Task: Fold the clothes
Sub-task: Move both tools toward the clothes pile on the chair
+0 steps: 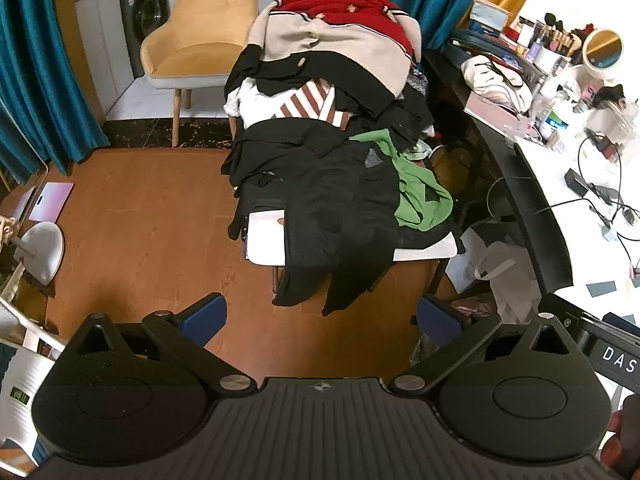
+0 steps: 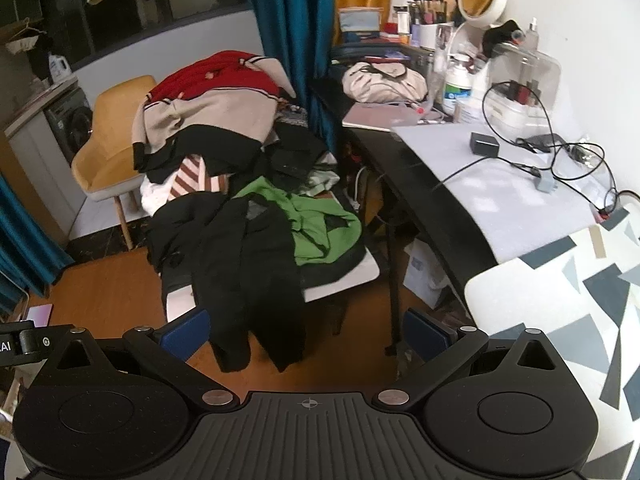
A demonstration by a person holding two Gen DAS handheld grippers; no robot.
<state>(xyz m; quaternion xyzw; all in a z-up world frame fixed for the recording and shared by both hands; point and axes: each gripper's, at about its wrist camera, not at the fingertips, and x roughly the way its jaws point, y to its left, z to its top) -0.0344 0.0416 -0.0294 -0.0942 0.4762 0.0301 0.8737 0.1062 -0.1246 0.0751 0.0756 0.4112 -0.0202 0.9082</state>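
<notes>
While both my tongs hang above the floor, nothing is gripped: left gripper (image 1: 320, 316) is spread wide and empty, right gripper (image 2: 306, 330) likewise. Clothes are heaped on a small table (image 1: 424, 254) ahead, well apart from both. Nearest piece is the black garment (image 1: 340, 216), draped over the front edge with its ends dangling. Best first pick, I think: take that one, one tong on each hanging corner, pinch a single layer and lift straight so the green top (image 1: 420, 196) beside it doesn't drag along. Behind sits a taller stack topped by a red sweater (image 1: 344, 10). Room: wood floor (image 1: 152, 216), yellow chair (image 1: 192, 40), teal curtains, cluttered desk (image 2: 500, 196) on the right with cables and cosmetics.
</notes>
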